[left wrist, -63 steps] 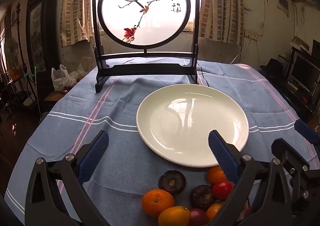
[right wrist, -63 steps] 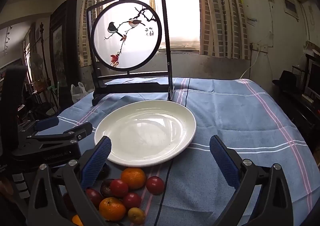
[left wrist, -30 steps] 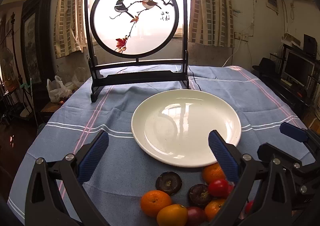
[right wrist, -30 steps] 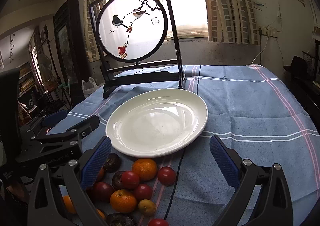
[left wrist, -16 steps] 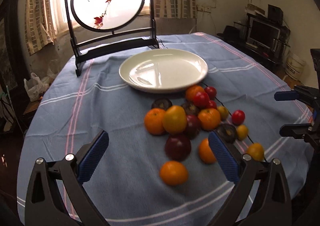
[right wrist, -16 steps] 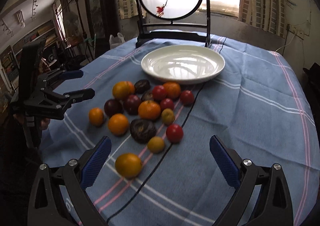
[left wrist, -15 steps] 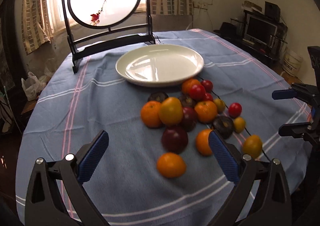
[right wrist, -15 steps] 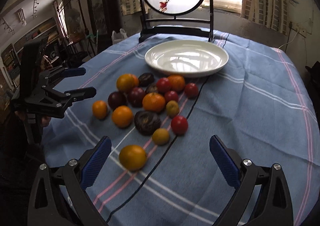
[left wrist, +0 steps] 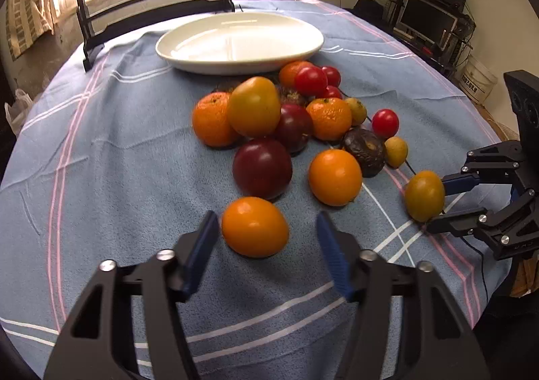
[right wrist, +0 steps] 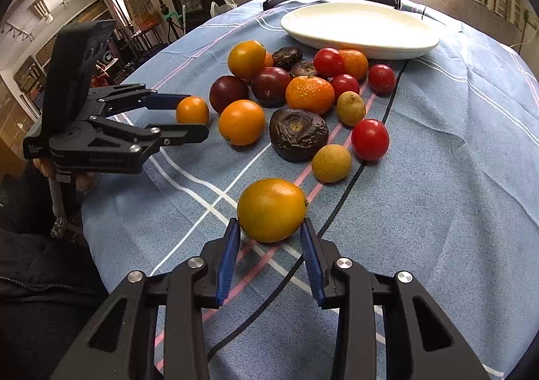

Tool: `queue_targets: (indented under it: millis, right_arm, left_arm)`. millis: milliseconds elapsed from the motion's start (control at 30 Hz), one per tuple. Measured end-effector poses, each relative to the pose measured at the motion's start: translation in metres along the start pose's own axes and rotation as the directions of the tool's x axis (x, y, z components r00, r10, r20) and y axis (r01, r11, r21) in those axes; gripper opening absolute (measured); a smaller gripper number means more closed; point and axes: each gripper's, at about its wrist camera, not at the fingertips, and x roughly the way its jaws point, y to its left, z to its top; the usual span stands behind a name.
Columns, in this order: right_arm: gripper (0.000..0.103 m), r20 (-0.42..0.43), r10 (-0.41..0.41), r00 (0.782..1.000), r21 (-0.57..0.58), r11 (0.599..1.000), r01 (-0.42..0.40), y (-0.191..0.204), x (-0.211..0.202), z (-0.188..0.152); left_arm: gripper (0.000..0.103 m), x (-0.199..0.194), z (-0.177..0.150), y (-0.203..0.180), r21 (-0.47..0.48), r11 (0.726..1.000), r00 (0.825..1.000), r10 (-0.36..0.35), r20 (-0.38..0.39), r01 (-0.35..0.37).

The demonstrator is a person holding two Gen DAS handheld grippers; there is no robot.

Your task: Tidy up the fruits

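Slippage is the risk: right gripper pinches only the near edge of a yellow-orange fruit at lower centre, while the left gripper gapes loosely around an orange, both far from the plate.

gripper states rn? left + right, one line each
Left gripper: open, fingers straddling an orange fruit, not clamped.
Right gripper: shut on the yellow-orange fruit, both pads touching it.

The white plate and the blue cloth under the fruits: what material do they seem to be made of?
The white plate looks like glazed ceramic: smooth and glossy, with window light reflected in it. The blue cloth looks like soft woven fabric, matte, with creases and woven white and pink stripes.
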Motion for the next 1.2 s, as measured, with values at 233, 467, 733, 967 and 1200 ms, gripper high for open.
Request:
queue_targets:
  millis: [233, 467, 733, 967, 1200]
  right_arm:
    - [0.035, 0.030, 0.008, 1.000, -0.014, 1.000, -0.008, -0.003, -0.011, 0.001]
    - [0.023, 0.174, -0.025, 0.984, -0.076, 0.996, 0.038, -0.011, -0.044, 0.058]
    - [0.071, 0.118, 0.073, 0.990, -0.136, 0.989, -0.057, -0.018, -0.043, 0.079]
    - [0.068, -0.017, 0.086, 0.996, -0.141, 0.986, -0.088, 0.002, -0.006, 0.020]
    - [0.040, -0.003, 0.103, 0.995, -0.127, 0.987, -0.102, 0.001, 0.012, 0.017]
  left_arm:
    - [0.038, -0.013, 0.003, 0.005, -0.018, 1.000, 1.000, 0.000, 0.016, 0.000]
    - [0.038, -0.044, 0.070, -0.001, 0.019, 1.000, 0.987, 0.003, 0.160, -0.006]
    - [0.038, -0.028, 0.133, 0.003, -0.005, 1.000, 0.979, 0.006, 0.202, -0.005]
    - [0.038, -0.022, 0.116, 0.004, -0.011, 1.000, 0.983, -0.017, 0.182, 0.020]
    - [0.038, -0.027, 0.107, 0.002, -0.001, 1.000, 0.983, -0.013, 0.181, 0.014]
